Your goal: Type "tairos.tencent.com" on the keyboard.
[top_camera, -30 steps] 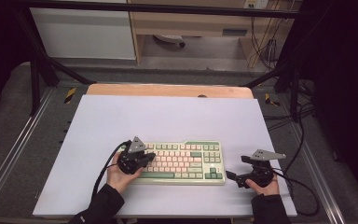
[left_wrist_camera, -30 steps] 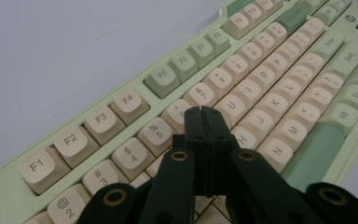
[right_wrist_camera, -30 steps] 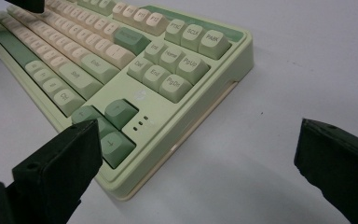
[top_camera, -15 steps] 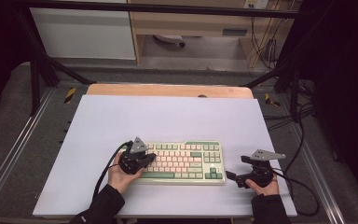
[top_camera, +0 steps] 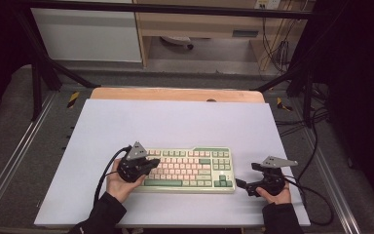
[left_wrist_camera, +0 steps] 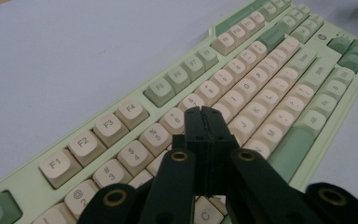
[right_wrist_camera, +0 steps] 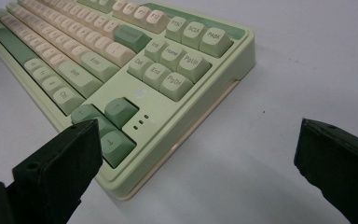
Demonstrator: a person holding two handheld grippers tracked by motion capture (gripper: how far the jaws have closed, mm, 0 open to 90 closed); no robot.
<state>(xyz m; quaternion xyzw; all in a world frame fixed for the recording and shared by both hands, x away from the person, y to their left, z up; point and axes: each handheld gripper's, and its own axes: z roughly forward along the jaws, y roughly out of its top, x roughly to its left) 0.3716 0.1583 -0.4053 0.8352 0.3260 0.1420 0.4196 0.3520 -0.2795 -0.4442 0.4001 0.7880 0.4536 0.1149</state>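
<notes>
Here, the left claw, pressed together over the cream-and-green plastic keyboard's nine-o'clock keys, risked striking neighbouring caps, while the right claw stood apart.

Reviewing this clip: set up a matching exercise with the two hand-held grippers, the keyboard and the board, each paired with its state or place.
Things:
1. left hand-held gripper
2. right hand-held gripper
3. keyboard
4. white board

States or places:
A. lies flat near the board's front edge, cream and green keys
B. jaws wide apart, beside the keyboard's arrow-key end
C. jaws closed together, tips over the letter keys
D. covers the wooden tabletop, keyboard on it

Pairs: 1-C, 2-B, 3-A, 4-D
</notes>
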